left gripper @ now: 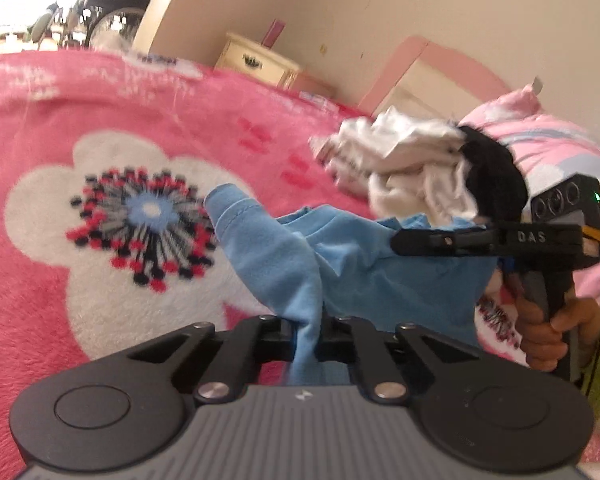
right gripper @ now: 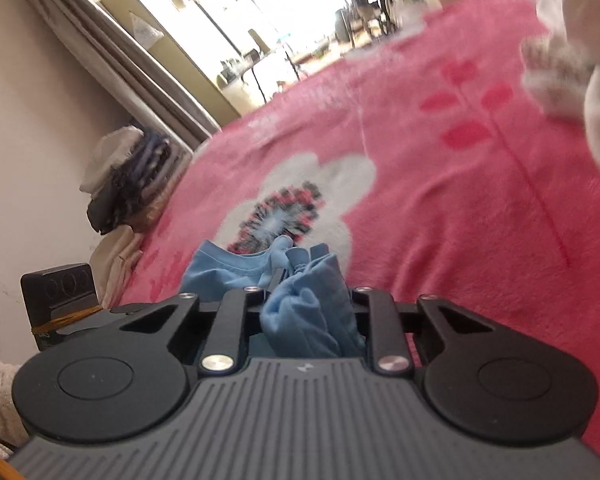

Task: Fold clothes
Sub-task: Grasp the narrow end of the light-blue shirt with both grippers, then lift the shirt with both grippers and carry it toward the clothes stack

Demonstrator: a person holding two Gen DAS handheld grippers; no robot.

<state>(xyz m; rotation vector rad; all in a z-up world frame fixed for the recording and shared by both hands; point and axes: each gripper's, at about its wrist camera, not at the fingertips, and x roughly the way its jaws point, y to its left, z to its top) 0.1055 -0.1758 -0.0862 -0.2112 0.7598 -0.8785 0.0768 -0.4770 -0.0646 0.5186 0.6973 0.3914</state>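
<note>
1. Over the pink flowered blanket [left gripper: 112, 112], a light blue garment [left gripper: 360, 264] hangs stretched between both tools.
2. Left gripper [left gripper: 306, 336]: jaws pinched tight on a sleeve-like fold of blue cloth.
3. Right gripper [right gripper: 312, 312]: jaws clamped on a bunched wad of the same fabric.
4. Behind it, a crumpled white and black clothes pile [left gripper: 416, 168] sits near the pink pillow [left gripper: 548, 136].
5. The right hand [left gripper: 548, 332] grips its handle.
</note>
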